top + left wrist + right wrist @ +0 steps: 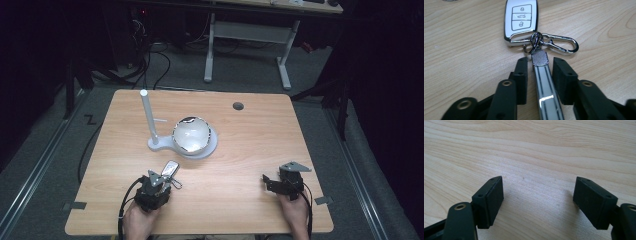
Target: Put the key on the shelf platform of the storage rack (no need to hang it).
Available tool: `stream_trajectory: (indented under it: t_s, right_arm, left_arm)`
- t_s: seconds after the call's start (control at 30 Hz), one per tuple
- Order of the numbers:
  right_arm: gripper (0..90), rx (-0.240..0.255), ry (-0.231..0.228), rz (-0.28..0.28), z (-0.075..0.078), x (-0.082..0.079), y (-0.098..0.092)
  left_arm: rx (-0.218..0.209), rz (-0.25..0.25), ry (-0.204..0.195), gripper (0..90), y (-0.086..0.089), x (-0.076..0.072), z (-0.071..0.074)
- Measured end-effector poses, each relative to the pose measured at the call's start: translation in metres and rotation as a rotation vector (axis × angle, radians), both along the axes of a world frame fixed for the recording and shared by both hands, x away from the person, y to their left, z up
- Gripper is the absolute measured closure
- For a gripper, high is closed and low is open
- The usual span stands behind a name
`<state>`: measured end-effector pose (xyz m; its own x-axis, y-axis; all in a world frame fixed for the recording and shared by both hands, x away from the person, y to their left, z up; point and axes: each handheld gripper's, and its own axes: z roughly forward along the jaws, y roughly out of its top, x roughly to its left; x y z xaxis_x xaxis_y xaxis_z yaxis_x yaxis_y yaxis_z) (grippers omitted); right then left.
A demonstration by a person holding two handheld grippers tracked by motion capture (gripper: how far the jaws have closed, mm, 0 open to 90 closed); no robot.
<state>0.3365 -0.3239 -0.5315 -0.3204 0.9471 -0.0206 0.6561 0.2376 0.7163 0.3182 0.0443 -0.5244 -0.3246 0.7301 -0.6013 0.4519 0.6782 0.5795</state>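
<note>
Straddling a glossy white key fob's [522, 21] metal strap [544, 82], seemingly untouched: narrowed left tool [540, 62].

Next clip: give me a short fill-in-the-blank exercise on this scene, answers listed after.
1. The strap between the left tool's jaws is joined by a ring to a car ____.
2. The right tool's jaws stand ____.
3. The white stand holds a shiny ____.
Answers: key; open; bowl
</note>
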Motion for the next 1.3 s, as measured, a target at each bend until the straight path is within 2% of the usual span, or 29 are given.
stream_trajectory:
  t_s: [0.07,0.23,0.47,0.6,0.73,0.77,0.8,0.83,1.2,1.3]
  right_arm:
    - [24.7,0.0,0.0,0.0,0.0,0.0,0.0]
    - [24.7,0.0,0.0,0.0,0.0,0.0,0.0]
    - [24.7,0.0,0.0,0.0,0.0,0.0,0.0]
    - [24.7,0.0,0.0,0.0,0.0,0.0,0.0]
    - [24.7,0.0,0.0,0.0,0.0,0.0,0.0]
    - [24.7,0.0,0.0,0.0,0.0,0.0,0.0]
    - [24.7,0.0,0.0,0.0,0.0,0.0,0.0]
    - [24.7,0.0,0.0,0.0,0.0,0.0,0.0]
    - [24.7,0.0,0.0,0.0,0.0,0.0,0.0]
    - [24.7,0.0,0.0,0.0,0.0,0.0,0.0]
  left_arm:
    - [0.003,0.0,0.009,74.3,0.0,0.0,0.001]
    - [0.015,-0.018,0.01,75.5,0.001,0.0,0.001]
    - [-0.043,-0.016,-0.006,76.0,0.004,-0.003,0.005]
    - [-0.072,-0.023,-0.028,76.1,0.007,-0.004,0.012]
    - [-0.116,-0.018,-0.03,76.2,0.01,-0.002,0.022]
    - [-0.055,-0.099,-0.071,76.2,0.017,-0.002,0.02]
    - [-0.127,-0.026,-0.04,76.2,0.013,-0.001,0.026]
    - [-0.143,-0.023,-0.037,76.2,0.013,-0.001,0.028]
    - [-0.188,-0.03,-0.078,76.3,0.022,0.006,0.053]
    - [-0.188,-0.028,-0.091,76.3,0.022,0.006,0.059]
